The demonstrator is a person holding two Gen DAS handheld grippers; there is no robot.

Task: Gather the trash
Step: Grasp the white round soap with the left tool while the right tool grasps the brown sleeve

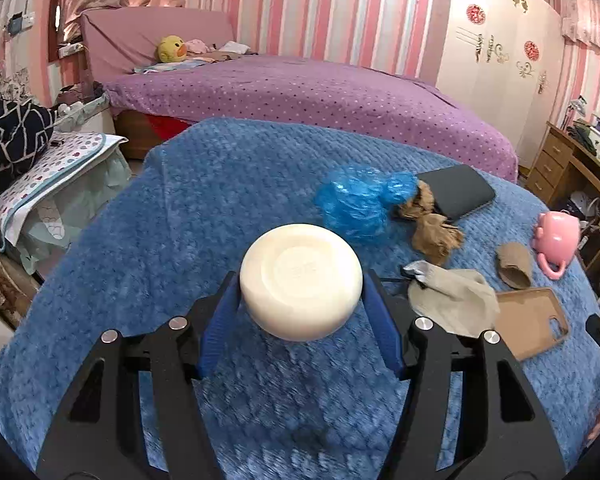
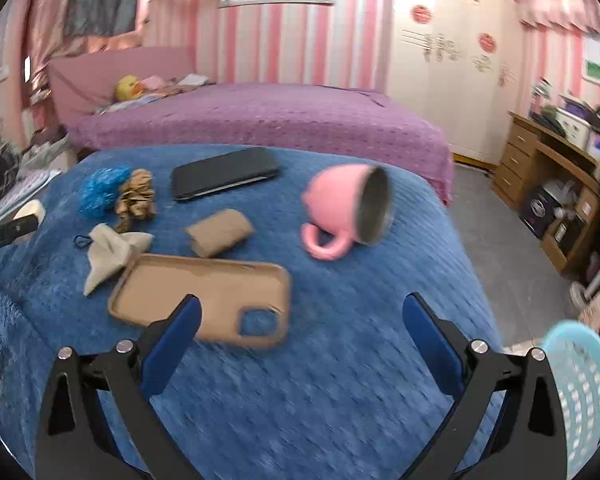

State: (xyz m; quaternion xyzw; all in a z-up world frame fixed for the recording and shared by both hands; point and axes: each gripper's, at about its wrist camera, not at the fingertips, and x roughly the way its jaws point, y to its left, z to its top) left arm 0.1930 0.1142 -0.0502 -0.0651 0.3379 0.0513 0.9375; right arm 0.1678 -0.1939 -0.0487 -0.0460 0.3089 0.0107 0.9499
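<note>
While my left gripper point(image 1: 300, 304) clamps a cream bowl point(image 1: 300, 280) bottom-up between its blue pads, clear of the blue blanket point(image 1: 180, 220), my right gripper point(image 2: 300, 332) hangs wide open, empty. Trash lies ahead: blue wrapper point(image 1: 352, 200), brown paper point(image 1: 432, 224), grey cloth point(image 1: 452, 300). Basket point(image 2: 584, 392) at right.

Left claw point(image 1: 300, 292) and right claw point(image 2: 300, 332), black angular frames, blue pads point(image 1: 220, 320), silver screws
</note>
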